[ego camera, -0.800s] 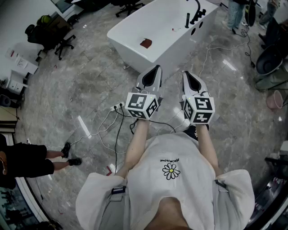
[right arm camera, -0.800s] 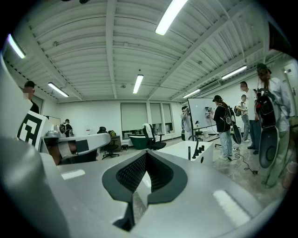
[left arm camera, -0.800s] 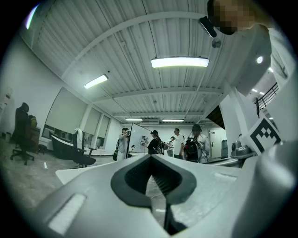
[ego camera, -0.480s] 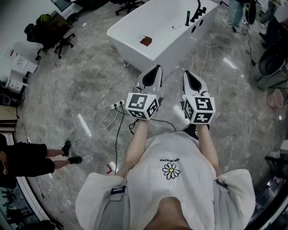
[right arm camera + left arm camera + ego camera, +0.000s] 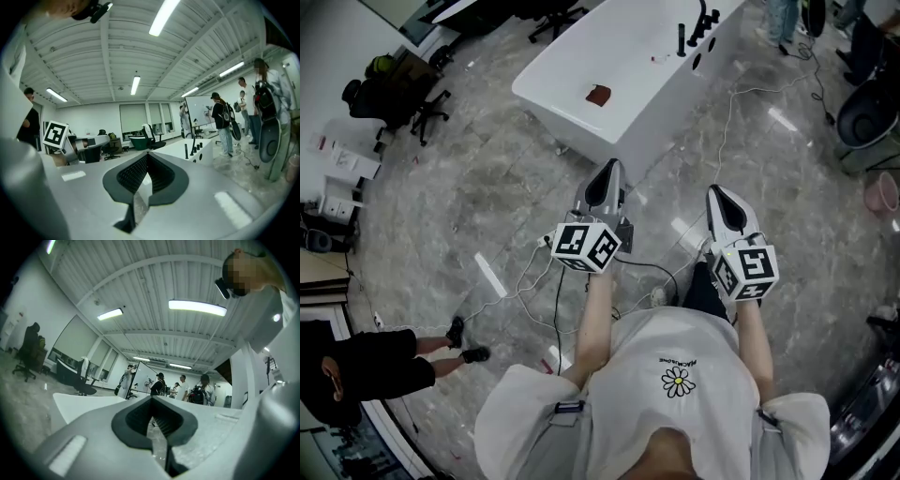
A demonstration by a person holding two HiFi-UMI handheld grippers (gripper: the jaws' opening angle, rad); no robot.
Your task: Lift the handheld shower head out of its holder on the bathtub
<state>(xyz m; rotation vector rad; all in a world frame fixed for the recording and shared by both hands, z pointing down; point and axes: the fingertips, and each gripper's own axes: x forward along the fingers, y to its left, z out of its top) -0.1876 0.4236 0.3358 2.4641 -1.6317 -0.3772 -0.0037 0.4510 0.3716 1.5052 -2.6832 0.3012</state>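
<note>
A white freestanding bathtub [image 5: 637, 70] stands on the marble floor ahead of me, far beyond both grippers. On its far rim are black fittings: a slim upright handheld shower head [image 5: 682, 39] beside a curved tap [image 5: 705, 21]. The right gripper view shows the same shower head [image 5: 186, 151] small and distant on the bathtub [image 5: 180, 149]. My left gripper [image 5: 607, 176] points toward the tub with its jaws shut on nothing. My right gripper [image 5: 719, 197] is held further right, also shut and empty. A small red-brown thing [image 5: 598, 94] lies inside the tub.
White cables and a power strip [image 5: 546, 242] trail over the floor by my feet. Office chairs [image 5: 427, 108] stand at the left, and a person's legs [image 5: 455, 342] are at lower left. A pink bucket [image 5: 881, 192] and several people are at the right.
The two grippers have drawn apart: the right one moved right and lower in view. The bathtub sits higher and further off in the head view. Both jaws stay shut.
</note>
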